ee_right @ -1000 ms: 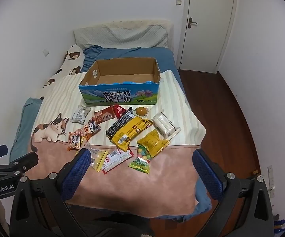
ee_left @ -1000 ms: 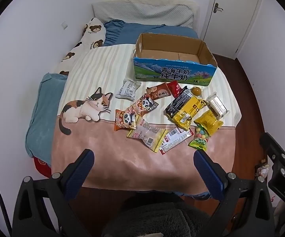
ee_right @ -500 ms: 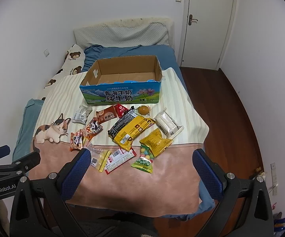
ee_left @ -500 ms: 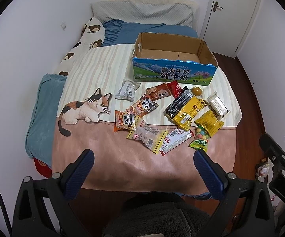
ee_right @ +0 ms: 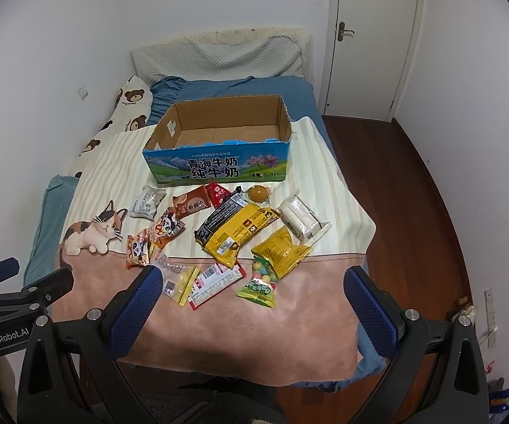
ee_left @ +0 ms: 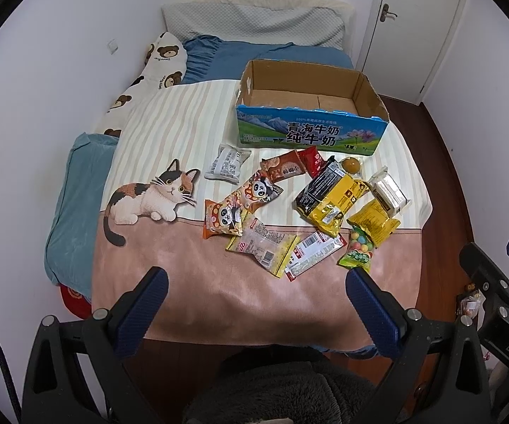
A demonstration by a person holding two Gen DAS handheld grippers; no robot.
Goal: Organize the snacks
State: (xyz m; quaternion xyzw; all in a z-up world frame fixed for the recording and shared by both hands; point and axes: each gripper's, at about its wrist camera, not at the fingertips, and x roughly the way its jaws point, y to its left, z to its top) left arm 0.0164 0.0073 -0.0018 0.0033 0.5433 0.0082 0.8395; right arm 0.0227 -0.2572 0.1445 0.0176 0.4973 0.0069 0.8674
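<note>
Several snack packets lie scattered on the bed's blanket (ee_left: 219, 296) in front of an empty open cardboard box (ee_left: 311, 134) with a blue printed front. Among them are a grey packet (ee_left: 226, 162), two orange panda packets (ee_left: 243, 201), a large yellow and black bag (ee_left: 332, 194), a white wrapped pack (ee_left: 386, 190) and a green candy bag (ee_left: 358, 251). The box (ee_right: 215, 166) and the yellow bag (ee_right: 236, 229) also show in the right wrist view. My left gripper (ee_left: 256, 296) and my right gripper (ee_right: 250, 296) are both open and empty, held above the near end of the bed.
Pillows (ee_left: 254, 24) and a bear-print cushion (ee_left: 155, 67) lie at the head of the bed. A white wall runs along the left side. A white door (ee_right: 374, 35) and wooden floor (ee_right: 413, 194) lie to the right. A blue pillow (ee_left: 74, 190) hangs at the bed's left edge.
Both grippers have moved slightly closer to the bed, so the snacks sit a little nearer. Nothing on the bed has moved.
</note>
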